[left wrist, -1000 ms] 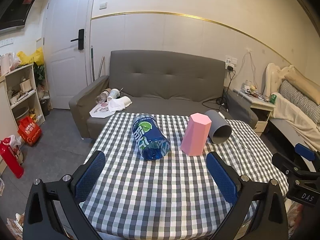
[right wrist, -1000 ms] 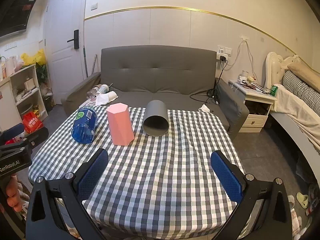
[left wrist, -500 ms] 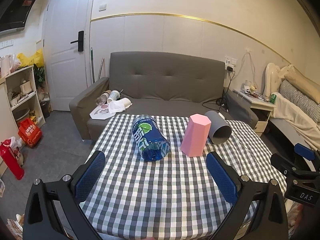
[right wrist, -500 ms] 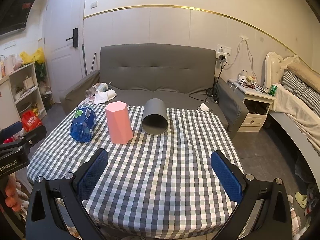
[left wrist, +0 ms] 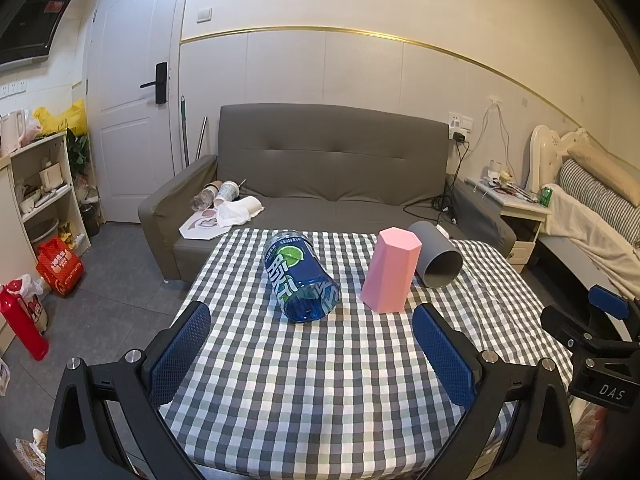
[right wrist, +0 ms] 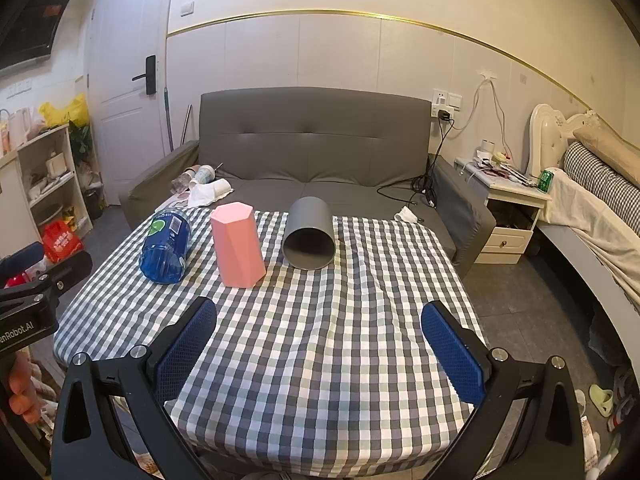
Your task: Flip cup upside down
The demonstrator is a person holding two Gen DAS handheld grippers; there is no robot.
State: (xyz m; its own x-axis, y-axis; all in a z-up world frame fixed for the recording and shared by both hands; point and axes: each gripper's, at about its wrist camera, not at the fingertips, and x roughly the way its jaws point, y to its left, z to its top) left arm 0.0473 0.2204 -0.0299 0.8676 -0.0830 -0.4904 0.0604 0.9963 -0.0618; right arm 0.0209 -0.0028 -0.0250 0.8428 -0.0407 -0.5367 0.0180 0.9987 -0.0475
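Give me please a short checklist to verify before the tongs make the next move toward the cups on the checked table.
1. Left tongs open and empty: ok.
2. Right tongs open and empty: ok.
3. Grey cup lies on its side, mouth toward the camera, nothing in front of it: ok.
4. Pink cup stands with its wide end down and closed end up, so it looks already flipped: ok.
5. Blue cup lies on its side, apart from the pink cup: ok.
6. Gap between pink cup and grey cup wide enough for a finger: cannot tell.
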